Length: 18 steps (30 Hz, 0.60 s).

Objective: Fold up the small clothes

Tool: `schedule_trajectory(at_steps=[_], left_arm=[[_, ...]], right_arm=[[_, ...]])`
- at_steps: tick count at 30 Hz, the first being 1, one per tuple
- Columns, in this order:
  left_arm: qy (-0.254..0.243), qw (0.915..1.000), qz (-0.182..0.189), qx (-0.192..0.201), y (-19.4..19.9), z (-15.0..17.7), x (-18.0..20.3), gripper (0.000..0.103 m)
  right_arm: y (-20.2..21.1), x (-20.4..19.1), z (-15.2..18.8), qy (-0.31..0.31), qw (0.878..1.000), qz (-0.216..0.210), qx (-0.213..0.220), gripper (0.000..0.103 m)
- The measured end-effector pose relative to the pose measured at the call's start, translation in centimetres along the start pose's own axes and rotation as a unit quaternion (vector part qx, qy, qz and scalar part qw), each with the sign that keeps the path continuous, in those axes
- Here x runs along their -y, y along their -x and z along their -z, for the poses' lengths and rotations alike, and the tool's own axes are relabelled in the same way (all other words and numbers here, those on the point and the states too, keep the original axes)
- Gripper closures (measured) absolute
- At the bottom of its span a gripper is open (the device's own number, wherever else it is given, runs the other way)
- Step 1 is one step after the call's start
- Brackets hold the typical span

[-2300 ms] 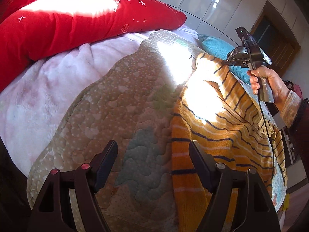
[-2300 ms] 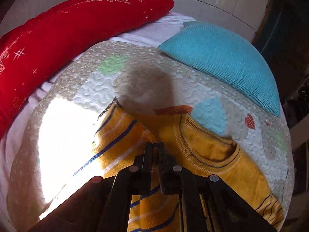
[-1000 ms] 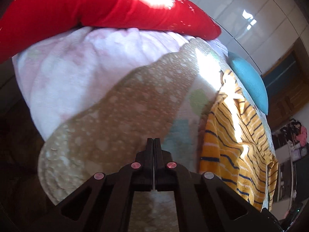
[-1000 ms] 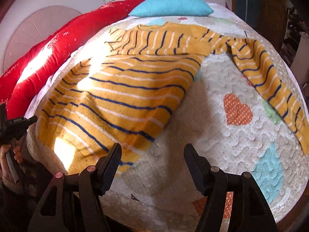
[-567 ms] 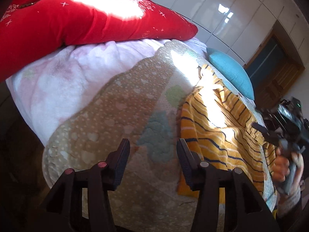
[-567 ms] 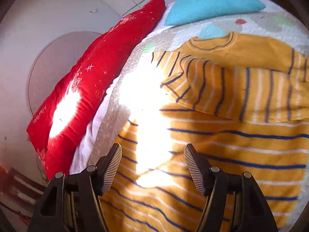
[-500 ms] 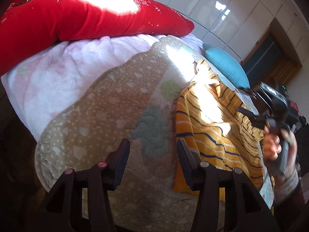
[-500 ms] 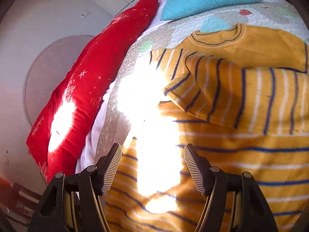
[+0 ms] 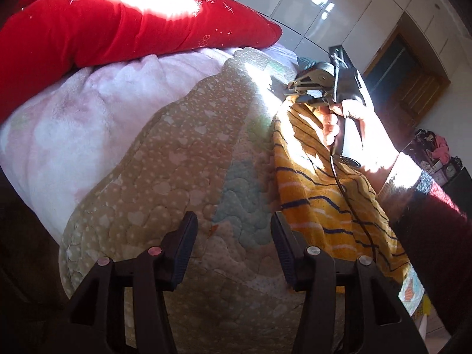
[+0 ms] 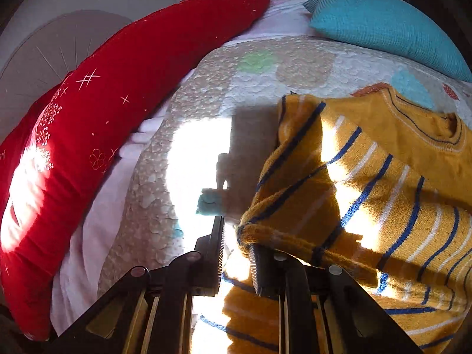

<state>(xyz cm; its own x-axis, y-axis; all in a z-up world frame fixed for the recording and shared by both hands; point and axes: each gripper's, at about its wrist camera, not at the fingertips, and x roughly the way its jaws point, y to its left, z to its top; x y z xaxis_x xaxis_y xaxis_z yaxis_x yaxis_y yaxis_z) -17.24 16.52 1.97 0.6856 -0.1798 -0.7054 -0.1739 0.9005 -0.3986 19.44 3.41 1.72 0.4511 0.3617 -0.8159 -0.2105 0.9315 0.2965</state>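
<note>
A yellow sweater with blue and white stripes (image 10: 383, 177) lies spread on the quilted bed cover (image 10: 280, 67). One sleeve is folded over its body. My right gripper (image 10: 236, 244) sits low at the folded sleeve's cuff (image 10: 256, 233); its jaws are partly open, with a gap between them, and the cuff rests against the right finger. In the left wrist view the sweater (image 9: 318, 200) lies to the right, with the right gripper (image 9: 312, 88) and hand above its far end. My left gripper (image 9: 233, 236) is open and empty over the quilt, left of the sweater's hem.
A long red bolster (image 10: 103, 124) runs along the left side, on a pink fleece blanket (image 9: 88, 118). A turquoise pillow (image 10: 383, 26) lies at the head of the bed. The quilt's edge (image 9: 67, 253) drops off at the near left. A dark doorway (image 9: 407, 67) stands at the right.
My right gripper has moved down to the sleeve's cuff and narrowed its jaws. The left gripper, shut a second ago, has stayed open since and shifted only slightly.
</note>
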Motion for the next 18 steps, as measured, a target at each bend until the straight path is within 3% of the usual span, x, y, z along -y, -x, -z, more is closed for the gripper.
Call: schedule_trajectory(at_steps=[1, 2, 3, 5, 12, 15, 18], left_arm=[[-0.002, 1.0000, 0.001, -0.002, 0.0, 0.0, 0.1, 0.053], [-0.001, 1.0000, 0.002, -0.004, 0.0, 0.0, 0.2, 0.052], [0.002, 1.0000, 0.003, -0.005, -0.1, 0.0, 0.2, 0.052], [0.005, 1.0000, 0.002, -0.006, -0.1, 0.1, 0.4, 0.049], [0.007, 0.9999, -0.013, -0.008, 0.4, 0.1, 1.5, 0.044], [0.001, 0.9998, -0.018, -0.001, 0.9, 0.2, 2.5, 0.038], [-0.013, 0.9996, -0.024, -0.002, 0.9, 0.5, 3.6, 0.037]], right_arm=[[-0.5, -0.4, -0.1, 0.002, 1.000, -0.007, -0.004, 0.082], [-1.1, -0.8, -0.1, 0.002, 1.000, -0.013, -0.013, 0.070], [-1.5, -0.8, 0.1, 0.002, 0.999, -0.023, -0.022, 0.052], [-1.5, -0.6, 0.5, 0.001, 0.999, -0.043, -0.025, 0.042], [5.5, 2.1, 3.1, -0.012, 0.993, -0.116, -0.032, 0.038], [9.9, 4.4, 6.1, 0.014, 0.992, -0.115, -0.043, 0.030], [13.5, 8.3, 10.6, 0.038, 0.992, -0.099, -0.072, 0.030]])
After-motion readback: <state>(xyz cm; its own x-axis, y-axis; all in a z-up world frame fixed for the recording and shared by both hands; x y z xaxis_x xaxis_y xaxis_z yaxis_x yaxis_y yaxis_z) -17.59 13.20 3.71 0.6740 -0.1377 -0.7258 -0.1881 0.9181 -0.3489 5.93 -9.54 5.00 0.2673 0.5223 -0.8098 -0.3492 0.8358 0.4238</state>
